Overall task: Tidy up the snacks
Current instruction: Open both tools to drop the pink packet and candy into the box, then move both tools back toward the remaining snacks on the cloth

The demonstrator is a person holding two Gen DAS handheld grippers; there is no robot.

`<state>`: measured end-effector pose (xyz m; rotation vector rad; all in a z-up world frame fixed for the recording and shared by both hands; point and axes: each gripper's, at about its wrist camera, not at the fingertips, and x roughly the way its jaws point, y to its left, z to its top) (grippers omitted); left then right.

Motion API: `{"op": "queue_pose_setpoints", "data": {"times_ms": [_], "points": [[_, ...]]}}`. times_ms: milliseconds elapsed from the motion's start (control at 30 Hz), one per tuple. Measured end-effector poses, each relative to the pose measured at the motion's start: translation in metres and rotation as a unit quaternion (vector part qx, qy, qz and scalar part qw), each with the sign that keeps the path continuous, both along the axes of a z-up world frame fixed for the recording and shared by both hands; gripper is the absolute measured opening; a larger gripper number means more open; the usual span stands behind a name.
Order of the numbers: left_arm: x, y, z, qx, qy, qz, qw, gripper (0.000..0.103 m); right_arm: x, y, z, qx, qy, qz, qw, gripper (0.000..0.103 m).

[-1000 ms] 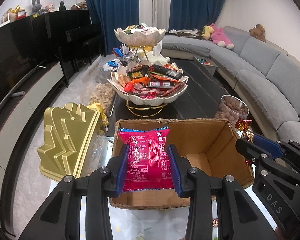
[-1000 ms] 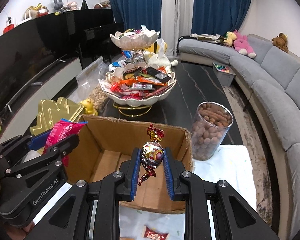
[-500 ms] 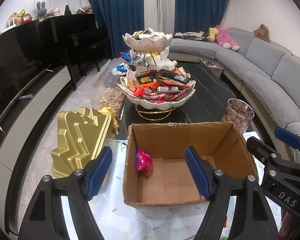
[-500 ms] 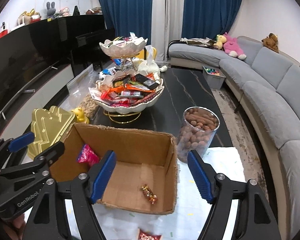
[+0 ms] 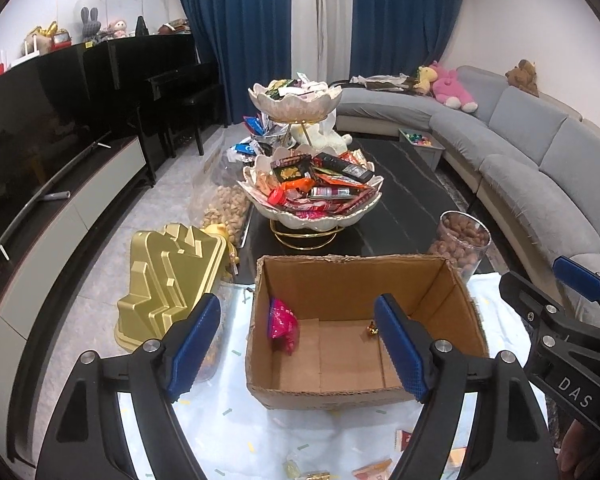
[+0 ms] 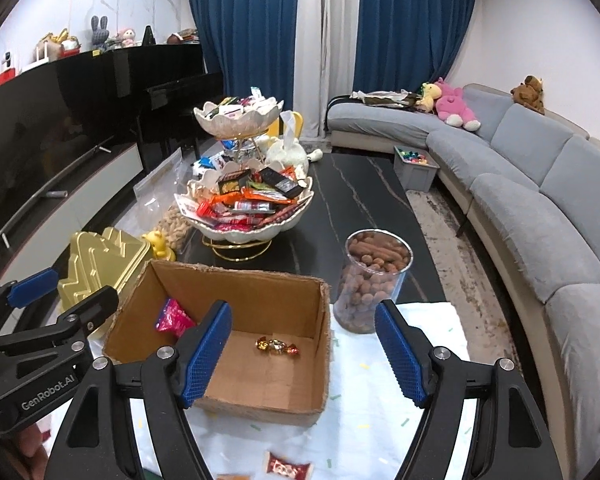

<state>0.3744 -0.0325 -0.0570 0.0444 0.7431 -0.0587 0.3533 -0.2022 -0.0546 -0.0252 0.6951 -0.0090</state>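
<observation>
An open cardboard box (image 5: 340, 288) (image 6: 240, 288) stands on a white cloth just ahead of both grippers. Inside it, a pink snack packet (image 5: 282, 326) (image 6: 174, 316) leans against the left wall. A small gold-wrapped candy (image 5: 372, 328) (image 6: 276, 346) lies on the box floor. My left gripper (image 5: 296, 302) hovers open above the box's near side with nothing between its blue pads. My right gripper (image 6: 303, 307) is also open and empty over the box's right half. Each gripper shows at the edge of the other's view: the right gripper (image 5: 548, 280) and the left gripper (image 6: 68, 290).
A two-tier shell bowl stand (image 5: 312, 204) heaped with snacks sits behind the box on the dark table. A clear jar of nuts (image 6: 374, 276) stands at the right, a gold tree-shaped tin (image 5: 168, 280) at the left. Loose wrapped snacks (image 6: 288, 468) lie on the cloth in front.
Both grippers opened. The pink packet dropped from the left one and the gold candy from the right one into the box. Both grippers have since risen and pulled back a little.
</observation>
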Motion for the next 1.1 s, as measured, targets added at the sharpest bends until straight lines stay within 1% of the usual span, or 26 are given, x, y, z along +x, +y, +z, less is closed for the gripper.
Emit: {"op": "queue_pose_setpoints", "data": {"times_ms": [200,633,767,800,867,1033,1100], "points": [[-0.012,-0.007,0.008,-0.002,-0.004,-0.003,1.0,0.079,-0.011,-0.009,0.008,0.003,-0.006,-0.007,1.0,0.074],[-0.052,-0.014,0.011,-0.008,0.002,-0.014,0.9999,0.079,-0.051,-0.021,0.013,0.009,-0.011,-0.012,1.0,0.074],[-0.064,-0.011,0.012,-0.006,0.0,-0.012,0.9999,0.086,-0.063,-0.019,0.013,0.007,-0.014,-0.014,1.0,0.075],[-0.066,-0.01,0.012,-0.006,-0.001,-0.011,0.9999,0.087,-0.066,-0.018,0.013,0.006,-0.015,-0.014,1.0,0.079],[-0.071,-0.008,0.012,-0.005,-0.003,-0.01,0.9999,0.088,-0.072,-0.016,0.013,0.005,-0.019,-0.015,1.0,0.082],[-0.084,-0.004,0.012,0.004,-0.011,-0.004,0.9999,0.094,-0.086,-0.012,0.012,0.004,-0.019,-0.017,1.0,0.086],[-0.089,-0.003,0.01,0.007,-0.013,-0.004,0.9999,0.097,-0.091,-0.012,0.011,0.006,-0.017,-0.017,1.0,0.089]]}}
